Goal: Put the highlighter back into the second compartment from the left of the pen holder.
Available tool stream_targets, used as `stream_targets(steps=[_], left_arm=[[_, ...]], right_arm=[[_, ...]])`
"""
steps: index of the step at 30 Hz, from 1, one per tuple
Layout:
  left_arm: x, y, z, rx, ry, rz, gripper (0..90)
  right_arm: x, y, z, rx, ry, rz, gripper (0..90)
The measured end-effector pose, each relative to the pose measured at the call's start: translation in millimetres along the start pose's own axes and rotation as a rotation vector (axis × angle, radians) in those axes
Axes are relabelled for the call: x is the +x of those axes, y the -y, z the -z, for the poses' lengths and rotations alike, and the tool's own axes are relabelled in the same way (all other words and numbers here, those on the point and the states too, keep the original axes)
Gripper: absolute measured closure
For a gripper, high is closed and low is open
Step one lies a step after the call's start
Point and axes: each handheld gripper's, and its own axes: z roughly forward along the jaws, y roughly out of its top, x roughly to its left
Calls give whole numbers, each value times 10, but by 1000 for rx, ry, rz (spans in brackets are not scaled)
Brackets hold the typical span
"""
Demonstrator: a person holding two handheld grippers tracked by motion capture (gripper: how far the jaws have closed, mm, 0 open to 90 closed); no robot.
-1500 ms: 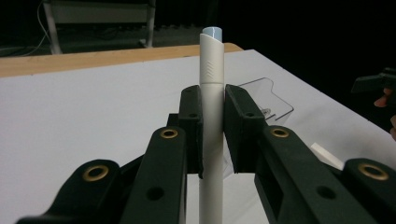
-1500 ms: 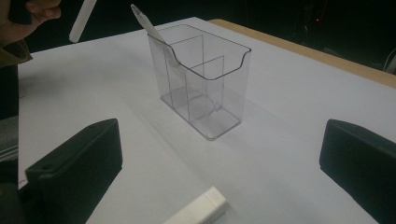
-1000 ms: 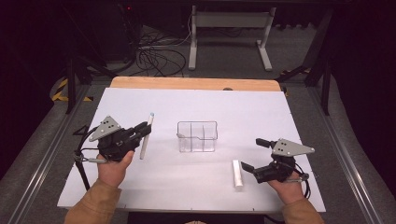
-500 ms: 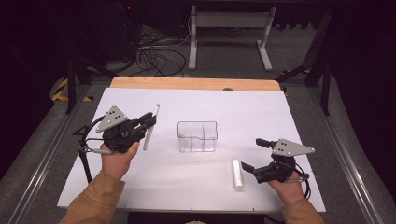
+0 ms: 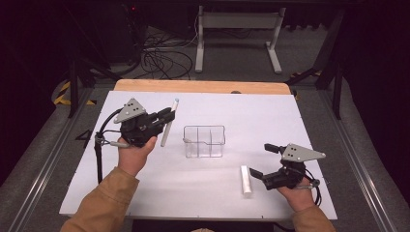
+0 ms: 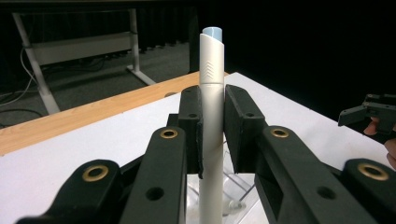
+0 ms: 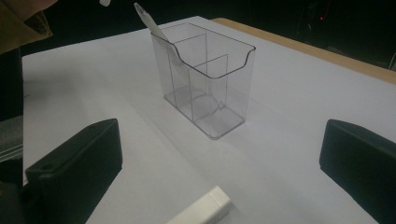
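Observation:
My left gripper is shut on a slim white pen-like stick with a pale blue tip, held off the table left of a clear plastic box with compartments. In the left gripper view the stick stands upright, clamped between the pads of my left gripper. My right gripper rests at the near right, open, with nothing between its jaws. A short white block lies on the table just left of it. The right gripper view shows the clear box ahead and the block near my right gripper.
The white table top ends in a wooden strip at the far edge. Cables and a metal stand sit on the dark floor beyond. The right gripper shows at the right edge of the left gripper view.
My left gripper has risen and moved away from the person and slightly toward the clear box, carrying the stick. The right gripper and the white block have stayed put.

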Motion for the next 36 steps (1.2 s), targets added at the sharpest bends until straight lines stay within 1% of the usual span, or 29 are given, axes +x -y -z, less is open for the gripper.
stream_targets(steps=[11, 20, 24, 31, 33, 35, 36], left_arm=[[-138, -151, -276, 6, 31, -35, 779], [-257, -186, -490, 8, 61, -53, 779], [-281, -187, -570, 7, 75, -43, 779], [-329, -181, -708, 7, 85, -29, 779], [-350, -170, -751, 10, 87, -31, 779], [-362, -160, -792, 12, 85, -42, 779], [-368, -155, -812, 14, 88, -40, 779]], right_arm=[[-1, 0, 4, 1, -2, 0, 0], [-1, 4, 5, 3, -5, 0, 0], [-2, 4, 9, 0, -5, -2, 0], [-3, 8, 7, 3, -6, 0, 0], [-3, 9, 6, 5, -6, 3, 0], [-3, 9, 10, 3, -7, 1, 0], [-2, 9, 12, 3, -7, 0, 0]])
